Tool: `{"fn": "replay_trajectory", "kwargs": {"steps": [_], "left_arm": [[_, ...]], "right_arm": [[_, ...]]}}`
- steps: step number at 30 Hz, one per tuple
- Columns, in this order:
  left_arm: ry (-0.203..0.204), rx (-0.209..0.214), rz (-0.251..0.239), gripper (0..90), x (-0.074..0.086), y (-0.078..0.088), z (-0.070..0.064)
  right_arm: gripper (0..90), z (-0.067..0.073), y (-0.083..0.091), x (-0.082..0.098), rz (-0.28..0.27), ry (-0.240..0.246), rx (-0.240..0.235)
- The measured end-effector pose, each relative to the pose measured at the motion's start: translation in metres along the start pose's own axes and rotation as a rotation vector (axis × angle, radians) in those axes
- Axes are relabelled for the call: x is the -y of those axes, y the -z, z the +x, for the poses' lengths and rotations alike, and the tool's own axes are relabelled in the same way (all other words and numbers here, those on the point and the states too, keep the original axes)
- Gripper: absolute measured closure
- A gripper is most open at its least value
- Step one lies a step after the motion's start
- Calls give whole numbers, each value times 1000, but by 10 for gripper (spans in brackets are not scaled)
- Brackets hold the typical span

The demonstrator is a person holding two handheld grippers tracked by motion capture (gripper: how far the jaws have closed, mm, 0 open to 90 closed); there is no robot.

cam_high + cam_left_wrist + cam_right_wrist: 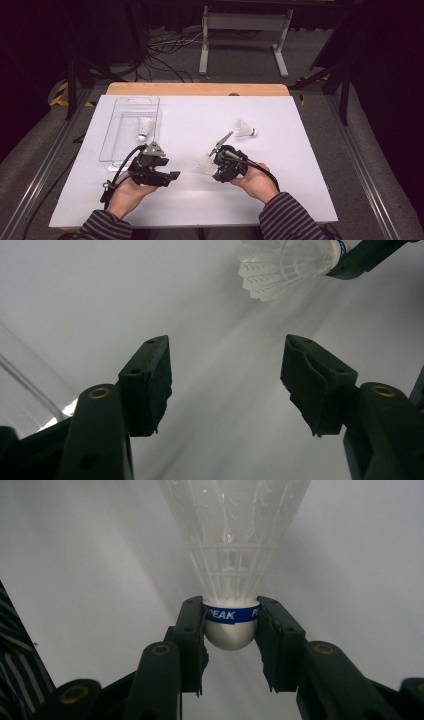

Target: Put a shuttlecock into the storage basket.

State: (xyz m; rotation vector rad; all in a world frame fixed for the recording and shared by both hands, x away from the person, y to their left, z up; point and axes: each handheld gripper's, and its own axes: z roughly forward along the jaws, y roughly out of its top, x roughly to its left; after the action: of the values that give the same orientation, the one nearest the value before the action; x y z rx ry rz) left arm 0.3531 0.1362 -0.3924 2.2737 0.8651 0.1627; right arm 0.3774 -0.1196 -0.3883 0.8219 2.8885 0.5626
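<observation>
Shuttlecock in hand: white plastic shuttlecock [231, 555] was clamped by its rounded cap, blue band just above the pads, skirt pointing away from the gripper; near-centre of the table, just off the surface as far as the high view showed.
Right gripper: right gripper [212, 165] was closed on that cap, jaws narrow, one pad on each side; held near centre, pointing left toward the other hand.
Left gripper: left gripper [227, 377] had its jaws standing wide with nothing between them; near-left, aimed right at the held shuttlecock [285, 265], apart from it.
Tray: clear plastic tray [114, 131] sat far-left on the table, just beyond the left gripper [170, 176].
Done: one shuttlecock [144, 127] lay inside the tray, cap toward the near end; judged already sorted.
In progress: second shuttlecock [206, 166] was picked up but not yet in the tray; looked like a possible hand-over to the left side, can't be sure.
Left to do: third shuttlecock [244, 130] lay on its side far-right on the white table [300, 200], untouched, well apart from the tray.
Progress: roughly one of three placed, judged from layout.
</observation>
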Motion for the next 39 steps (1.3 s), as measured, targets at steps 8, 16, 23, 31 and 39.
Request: {"fn": "replay_trajectory", "kwargs": {"steps": [8, 16, 23, 31, 39], "left_arm": [[-7, 12, 5, 407, -2, -2, -3], [-26, 22, 8, 448, -5, -4, -4], [-31, 39, 15, 485, -7, -7, -7], [-41, 53, 24, 531, -10, -9, -9], [-53, 73, 33, 617, -12, -12, -10]], "right_arm": [[655, 2, 0, -2, -3, 3, -4], [655, 4, 0, -5, -2, 12, -6], [655, 7, -1, -10, 0, 25, -9], [655, 8, -2, -11, -1, 29, -10], [655, 10, -3, -12, -1, 40, -20]]}}
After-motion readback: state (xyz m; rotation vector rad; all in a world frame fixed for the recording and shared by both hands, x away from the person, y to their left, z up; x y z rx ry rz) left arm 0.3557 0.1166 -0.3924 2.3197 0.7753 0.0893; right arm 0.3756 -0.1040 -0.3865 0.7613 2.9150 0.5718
